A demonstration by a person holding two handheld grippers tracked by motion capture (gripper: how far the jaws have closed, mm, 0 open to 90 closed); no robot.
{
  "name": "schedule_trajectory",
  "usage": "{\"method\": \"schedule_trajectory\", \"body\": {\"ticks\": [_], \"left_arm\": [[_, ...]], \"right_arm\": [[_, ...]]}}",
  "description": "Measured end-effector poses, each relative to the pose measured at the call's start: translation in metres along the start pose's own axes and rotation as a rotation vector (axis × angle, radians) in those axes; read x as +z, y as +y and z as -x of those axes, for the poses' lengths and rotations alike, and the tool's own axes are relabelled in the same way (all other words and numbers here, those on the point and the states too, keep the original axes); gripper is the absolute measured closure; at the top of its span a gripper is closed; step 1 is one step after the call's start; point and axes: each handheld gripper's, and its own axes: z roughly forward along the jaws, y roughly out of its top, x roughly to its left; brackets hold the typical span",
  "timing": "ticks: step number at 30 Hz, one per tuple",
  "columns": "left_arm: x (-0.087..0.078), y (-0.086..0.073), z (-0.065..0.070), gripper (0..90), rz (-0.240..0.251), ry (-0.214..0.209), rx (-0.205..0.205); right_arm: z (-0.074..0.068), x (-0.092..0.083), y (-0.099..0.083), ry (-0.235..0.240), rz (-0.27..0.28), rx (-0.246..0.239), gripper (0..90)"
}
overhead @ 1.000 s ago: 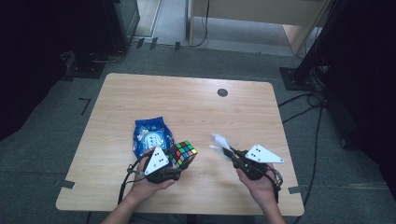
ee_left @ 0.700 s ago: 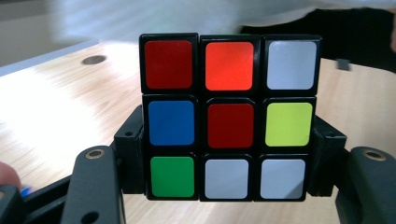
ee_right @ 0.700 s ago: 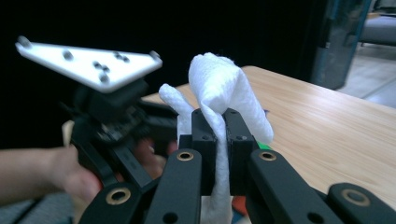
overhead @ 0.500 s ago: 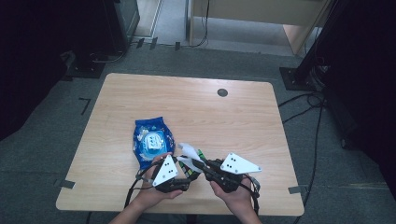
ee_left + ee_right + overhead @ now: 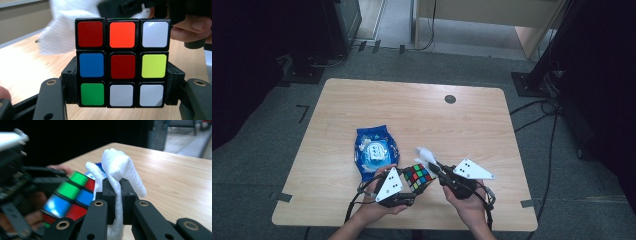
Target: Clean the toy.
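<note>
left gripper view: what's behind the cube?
Behind the cube: white tissue at upper left, the right gripper and fingers at upper right, wooden table below. The cube covers whatever lies directly behind its middle.

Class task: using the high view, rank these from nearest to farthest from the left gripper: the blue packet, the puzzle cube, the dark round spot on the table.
1. Puzzle cube, clamped in the left gripper.
2. Blue packet, just beyond, slightly left.
3. Dark round spot, far side, to the right.

The cube is motion-blurred in the right gripper view; the wipe pack's label is unreadable
</note>
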Motion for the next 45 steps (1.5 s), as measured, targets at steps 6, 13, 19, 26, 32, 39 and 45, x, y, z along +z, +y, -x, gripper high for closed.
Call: {"method": "schedule_trajectory", "body": {"ticks": [6, 13, 19, 26, 32, 39, 45], "left_arm": [[-0.008, 0.001, -0.017, 34.0, 0.018, 0.038, -0.067], [-0.002, 0.000, -0.011, 34.0, -0.020, 0.048, -0.040], [-0.001, 0.003, -0.003, 34.0, 0.002, 0.022, -0.022], [-0.003, 0.002, -0.007, 34.0, 0.012, 0.024, -0.035], [-0.005, 0.002, -0.009, 34.1, 0.017, 0.028, -0.048], [-0.015, 0.005, -0.022, 34.1, 0.041, 0.059, -0.081], [-0.016, 0.004, -0.029, 34.1, 0.032, 0.072, -0.097]], "right_arm": [[0.006, -0.002, -0.005, -0.052, -0.027, -0.017, 85.9], [-0.020, -0.015, 0.014, 0.113, 0.101, -0.009, 85.9], [-0.036, -0.006, 0.011, 0.148, 0.073, -0.041, 85.8], [-0.017, -0.005, 0.004, 0.105, 0.070, 0.019, 85.5], [0.002, -0.005, -0.007, 0.019, 0.028, 0.034, 84.5], [0.045, -0.017, -0.022, -0.166, -0.025, 0.075, 84.7], [0.082, -0.038, -0.030, -0.316, -0.019, 0.125, 84.8]]}}
